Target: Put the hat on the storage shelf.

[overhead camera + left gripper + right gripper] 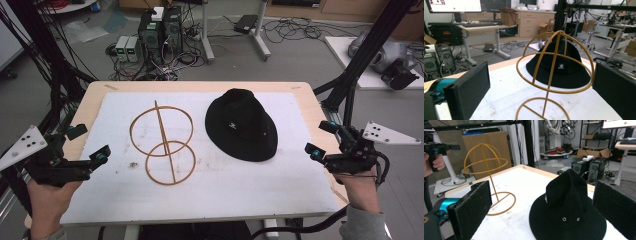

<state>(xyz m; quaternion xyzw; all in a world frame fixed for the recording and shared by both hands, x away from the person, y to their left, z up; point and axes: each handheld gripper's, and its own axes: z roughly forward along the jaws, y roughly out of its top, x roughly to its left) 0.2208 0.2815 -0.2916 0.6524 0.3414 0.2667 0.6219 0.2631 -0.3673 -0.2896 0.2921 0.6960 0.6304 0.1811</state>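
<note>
High view: a black hat (242, 125) and a gold wire hat stand (162, 142) sit side by side on a white-covered surface (210, 185).

The hat lies brim-down, right of centre, with nothing on the stand, which is upright just left of it, its dome of hoops above a round base ring. The left hand-held gripper (89, 143) hovers at the surface's left edge, held in the person's left hand (47, 200), jaws spread wide and holding nothing. The right hand-held gripper (322, 138) sits at the right edge in the right hand (361, 192), jaws likewise wide apart and empty, pointed toward the hat. Both grippers are well apart from hat and stand.
</note>
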